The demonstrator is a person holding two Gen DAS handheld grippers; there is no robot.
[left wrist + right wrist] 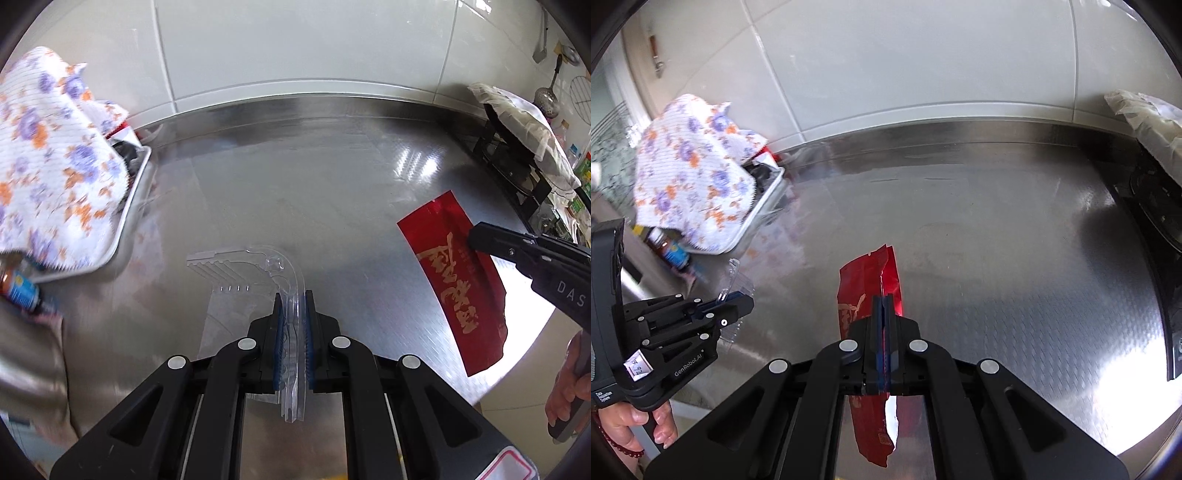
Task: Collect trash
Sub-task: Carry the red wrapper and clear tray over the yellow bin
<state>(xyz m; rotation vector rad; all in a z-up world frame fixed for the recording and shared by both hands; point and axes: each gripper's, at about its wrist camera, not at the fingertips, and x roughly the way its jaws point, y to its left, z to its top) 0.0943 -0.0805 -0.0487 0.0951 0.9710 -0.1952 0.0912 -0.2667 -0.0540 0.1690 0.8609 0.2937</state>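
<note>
Two grippers are mine. Left gripper (pixel 293 306) pinches a clear plastic tray (pixel 258 269); right gripper (pixel 885 306) pinches a red snack wrapper (pixel 868 295). Both hang over the shiny steel counter (pixel 314 177). White wall tiles (pixel 295 40) stand behind, a flowery cloth (pixel 55 158) left.

Both pictures are bright, with daylight that seems to come from the right. On the steel counter (pixel 295 177) there is strong white glare at the lower right in both views, and smaller shiny spots near the stove (pixel 517 162). The fisheye lens bends the wall tiles (pixel 923 74) and the counter edge into curves, and the corners are black. The floral cloth (pixel 55 158) at the left is blurred, while the centre stays sharp.
</note>
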